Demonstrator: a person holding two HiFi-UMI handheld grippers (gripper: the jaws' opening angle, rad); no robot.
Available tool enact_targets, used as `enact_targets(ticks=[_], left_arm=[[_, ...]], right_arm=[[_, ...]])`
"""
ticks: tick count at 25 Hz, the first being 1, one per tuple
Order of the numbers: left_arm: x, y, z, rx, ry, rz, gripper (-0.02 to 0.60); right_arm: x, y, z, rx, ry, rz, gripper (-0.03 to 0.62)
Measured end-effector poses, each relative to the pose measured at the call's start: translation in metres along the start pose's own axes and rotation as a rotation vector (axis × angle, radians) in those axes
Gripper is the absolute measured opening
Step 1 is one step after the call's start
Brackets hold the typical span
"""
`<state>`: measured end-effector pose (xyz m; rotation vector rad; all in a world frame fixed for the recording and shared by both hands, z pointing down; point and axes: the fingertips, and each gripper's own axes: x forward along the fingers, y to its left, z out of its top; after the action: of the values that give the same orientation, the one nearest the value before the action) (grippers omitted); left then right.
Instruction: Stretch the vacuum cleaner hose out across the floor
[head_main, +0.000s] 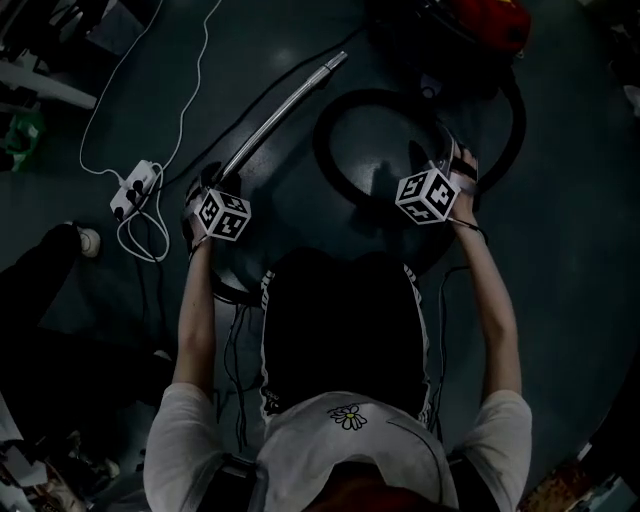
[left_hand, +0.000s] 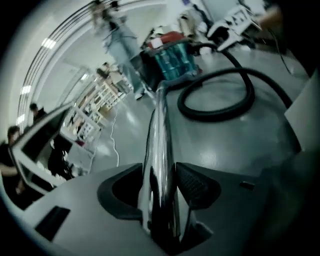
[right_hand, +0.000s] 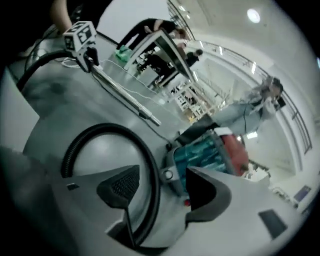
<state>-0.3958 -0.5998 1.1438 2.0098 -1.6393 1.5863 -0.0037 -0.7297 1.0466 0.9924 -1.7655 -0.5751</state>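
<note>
Both arms reach out and down. The left tongs (left_hand: 160, 187) squeeze the shiny pipe (left_hand: 159, 130); the right tongs (right_hand: 162, 190) gape wide (the hose (right_hand: 107, 128) passes loosely between them).

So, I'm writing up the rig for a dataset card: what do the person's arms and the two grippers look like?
Each gripper, left gripper and right gripper, has pale grey wedge-shaped jaws with black, cross-hatched pads and carries a white cube printed with black square markers. The arms are bare below short, light-coloured sleeves.
</note>
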Motion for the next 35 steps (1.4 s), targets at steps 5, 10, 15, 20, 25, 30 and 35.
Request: enact_targets(ticks=[5,10,15,20,25,30,35], left_arm=[[-0.050,0.074,0.051,-0.554,-0.383,0.087,0.210],[-0.058,0.062,0.092,-0.422,-0.435,0.034,0.210],[-0.040,-0.013,0.123,-0.348,-0.423,-0.119,0.210],[-0.037,-0.085,0.164,-0.255,-0.482,-0.300,0.210],[-0.019,-0.163,0.196,-0.131,-0.500,-0.456,0.210],[0.000,-0.234,0.225,-0.074,-0.495,-0.617,0.210],[0.032,-0.285,0.210,0.054,-0.296,-0.757,0.210]], right_arm=[[-0.001,0.039,-0.061,0.193,0.141,0.079,0.298],[-0.018,0.059,-0.106,0.724,0.238,0.132,0.298],[-0.053,0.093,-0.187,1.207,0.416,0.081,0.298],[-0.084,0.146,-0.233,1.439,0.552,0.138,0.298],[-0.083,0.190,-0.231,1.551,0.548,0.287,0.298],[-0.075,0.232,-0.230,1.487,0.629,0.448,0.298],[-0.076,0.218,-0.223,1.353,0.579,0.499,0.227]])
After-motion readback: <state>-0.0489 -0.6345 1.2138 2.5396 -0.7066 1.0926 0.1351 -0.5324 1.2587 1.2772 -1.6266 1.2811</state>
